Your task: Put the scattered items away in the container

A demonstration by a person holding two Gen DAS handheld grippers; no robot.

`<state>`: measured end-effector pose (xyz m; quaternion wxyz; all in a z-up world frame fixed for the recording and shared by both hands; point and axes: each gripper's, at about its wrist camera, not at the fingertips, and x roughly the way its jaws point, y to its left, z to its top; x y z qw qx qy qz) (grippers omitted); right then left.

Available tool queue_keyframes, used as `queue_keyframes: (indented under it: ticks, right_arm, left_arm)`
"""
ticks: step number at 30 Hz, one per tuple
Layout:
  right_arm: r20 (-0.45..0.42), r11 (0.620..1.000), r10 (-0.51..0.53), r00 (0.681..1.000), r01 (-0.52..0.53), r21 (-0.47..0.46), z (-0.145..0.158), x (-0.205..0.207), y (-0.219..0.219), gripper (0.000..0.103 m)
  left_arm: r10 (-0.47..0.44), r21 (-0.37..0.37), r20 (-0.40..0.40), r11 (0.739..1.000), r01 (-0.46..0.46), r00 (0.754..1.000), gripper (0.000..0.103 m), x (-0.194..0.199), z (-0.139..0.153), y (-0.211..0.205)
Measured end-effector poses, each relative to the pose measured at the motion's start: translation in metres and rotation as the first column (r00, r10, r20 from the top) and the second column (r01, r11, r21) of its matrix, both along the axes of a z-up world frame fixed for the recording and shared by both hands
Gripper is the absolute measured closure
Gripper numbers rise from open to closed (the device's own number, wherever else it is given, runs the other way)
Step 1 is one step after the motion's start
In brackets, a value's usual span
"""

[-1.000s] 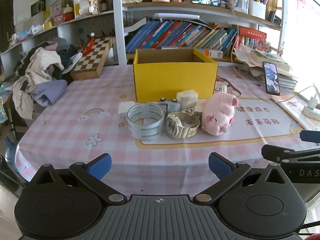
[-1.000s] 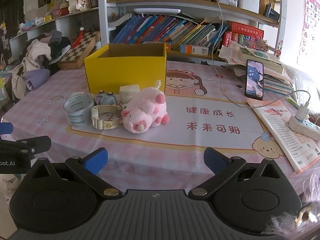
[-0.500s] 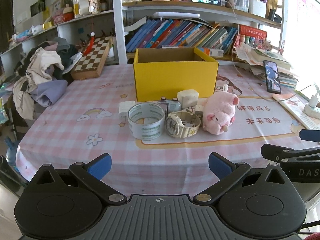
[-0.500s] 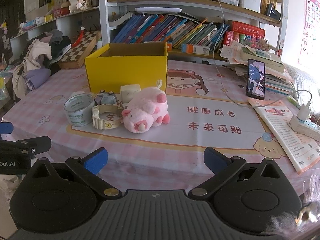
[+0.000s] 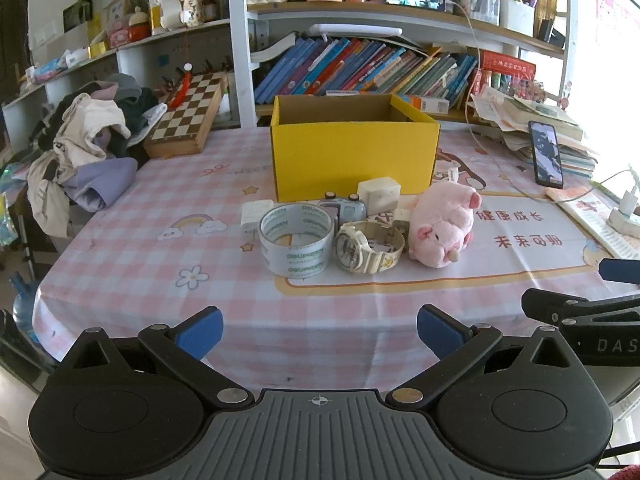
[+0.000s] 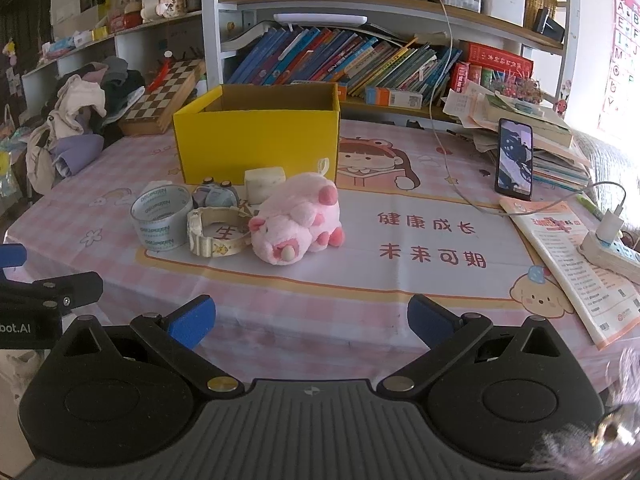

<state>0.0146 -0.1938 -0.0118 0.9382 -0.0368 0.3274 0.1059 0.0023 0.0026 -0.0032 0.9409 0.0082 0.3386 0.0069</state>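
An open yellow box point(image 5: 354, 160) point(image 6: 258, 142) stands on the pink checked table. In front of it lie a tape roll point(image 5: 296, 240) point(image 6: 161, 216), a cream wristwatch point(image 5: 368, 246) point(image 6: 216, 236), a pink plush pig point(image 5: 444, 222) point(image 6: 298, 218), a small blue toy point(image 5: 344, 208) point(image 6: 215, 196), a white cube point(image 5: 379, 194) point(image 6: 265, 182) and a white block point(image 5: 254, 218). My left gripper point(image 5: 319, 332) is open and empty at the near table edge. My right gripper point(image 6: 310, 322) is open and empty, to its right.
A chessboard point(image 5: 188, 120) and a heap of clothes point(image 5: 88, 152) sit at the back left. A phone point(image 6: 514, 158) leans on stacked books at the right, with a cable, a booklet point(image 6: 568, 256) and a power strip point(image 6: 612, 250). Bookshelves stand behind.
Both views have crept slightly forward toward the items. Both grippers stay open and nothing on the table has moved.
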Motion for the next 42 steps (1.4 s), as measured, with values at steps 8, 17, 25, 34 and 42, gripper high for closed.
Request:
queue_keyframes:
  ticks: [8,17,25,34,42]
  right_arm:
    - [0.002,1.0,-0.003,1.0,0.003,-0.002,0.0,-0.001,-0.001,0.0]
    - [0.003,1.0,0.002,1.0,-0.002,0.004,0.0,0.0,-0.003,0.0]
    - [-0.002,1.0,0.009,1.0,-0.009,0.007,-0.001,0.002,-0.003,0.0]
    - [-0.031,1.0,0.008,0.999,-0.008,0.005,-0.005,0.012,-0.004,0.0]
    - [-0.019,1.0,0.007,1.0,-0.007,-0.006,-0.003,0.017,-0.005,0.0]
  left_arm:
    - [0.001,0.002,-0.002,1.0,-0.001,1.0,0.0,0.0,0.0,-0.002]
    - [-0.004,-0.005,-0.003,1.0,0.004,1.0,0.0,-0.001,-0.001,0.001]
    - [-0.013,-0.012,-0.007,1.0,0.013,1.0,0.0,0.003,-0.002,-0.001]
    - [-0.025,-0.041,-0.029,0.999,0.024,0.999,0.0,0.014,-0.008,-0.001]
    - [-0.04,-0.041,-0.034,0.998,0.038,0.999,0.0,0.02,-0.01,-0.005]
